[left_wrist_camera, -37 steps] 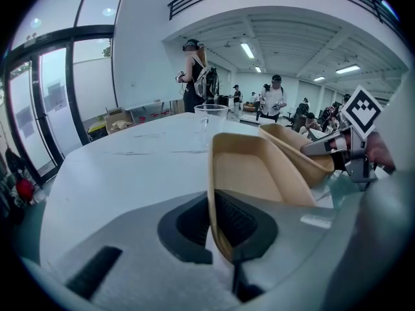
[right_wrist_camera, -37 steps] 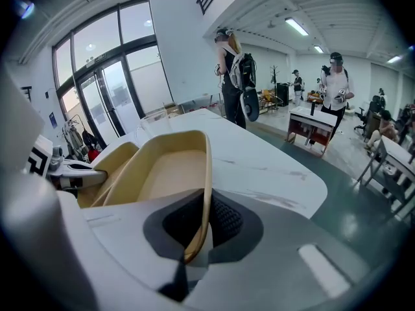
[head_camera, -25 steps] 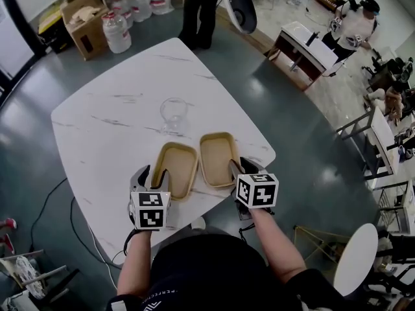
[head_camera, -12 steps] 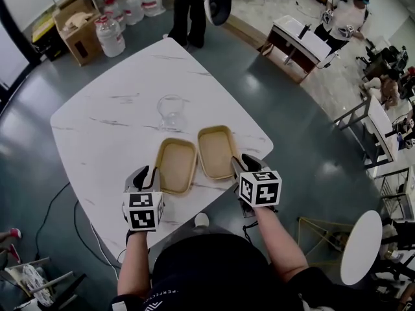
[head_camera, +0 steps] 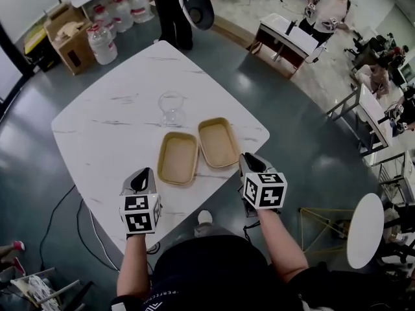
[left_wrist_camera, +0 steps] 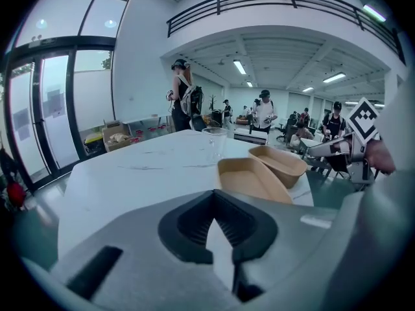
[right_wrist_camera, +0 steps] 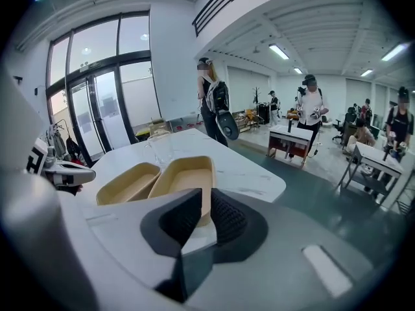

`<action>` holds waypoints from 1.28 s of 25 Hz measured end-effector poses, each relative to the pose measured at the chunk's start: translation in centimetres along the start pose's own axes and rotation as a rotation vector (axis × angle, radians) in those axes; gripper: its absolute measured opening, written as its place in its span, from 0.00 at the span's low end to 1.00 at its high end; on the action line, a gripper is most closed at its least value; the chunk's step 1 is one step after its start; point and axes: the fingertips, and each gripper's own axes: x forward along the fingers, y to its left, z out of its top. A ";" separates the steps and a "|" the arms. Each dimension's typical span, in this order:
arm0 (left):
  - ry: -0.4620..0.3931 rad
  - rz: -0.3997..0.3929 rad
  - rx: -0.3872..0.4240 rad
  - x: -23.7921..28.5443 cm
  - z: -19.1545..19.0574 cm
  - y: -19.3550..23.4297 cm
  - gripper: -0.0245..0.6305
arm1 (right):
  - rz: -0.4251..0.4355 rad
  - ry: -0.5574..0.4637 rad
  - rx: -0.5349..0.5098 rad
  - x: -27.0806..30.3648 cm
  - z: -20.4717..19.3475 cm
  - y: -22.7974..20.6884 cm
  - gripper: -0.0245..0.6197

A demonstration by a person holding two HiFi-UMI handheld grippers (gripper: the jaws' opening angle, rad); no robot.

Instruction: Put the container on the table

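Note:
Two tan oblong containers stand side by side on the white marble table (head_camera: pixel 104 128), the left container (head_camera: pixel 177 158) and the right container (head_camera: pixel 218 142). My left gripper (head_camera: pixel 140 181) hangs over the table's near edge, a short way back from the left container (left_wrist_camera: pixel 249 180). Its jaws have just been closing and are shut with nothing between them. My right gripper (head_camera: pixel 249 165) is just off the table's near right edge, behind the right container (right_wrist_camera: pixel 185 177). Its jaws have also been closing; a narrow gap remains and holds nothing.
A clear drinking glass (head_camera: pixel 172 109) stands on the table just beyond the containers. Water jugs and a cardboard box (head_camera: pixel 68 28) sit on the floor at the far left. A person (head_camera: pixel 170 8) stands at the table's far edge. A white stool (head_camera: pixel 364 229) is at my right.
Both grippers have drawn back from the containers' near ends toward me and risen. The left jaws went from wide to shut, and the right jaws narrowed. The containers stayed on the table.

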 end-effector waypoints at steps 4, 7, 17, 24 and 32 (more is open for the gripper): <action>0.018 -0.039 0.006 -1.3 -1.0 -0.3 0.04 | 0.003 0.006 -0.016 -1.4 -0.8 1.7 0.04; 0.022 -0.061 0.013 -2.2 -1.3 -0.6 0.04 | 0.008 0.008 -0.024 -2.3 -1.2 3.0 0.04; 0.039 -0.118 0.049 -4.3 -2.7 -2.4 0.04 | 0.015 0.000 -0.007 -5.0 -3.1 4.8 0.04; 0.054 -0.139 0.067 -5.5 -4.1 -3.2 0.04 | 0.019 0.004 -0.003 -6.7 -4.6 5.8 0.04; 0.055 -0.148 0.082 -6.9 -5.1 -3.8 0.04 | 0.033 -0.004 -0.012 -7.9 -5.4 7.0 0.04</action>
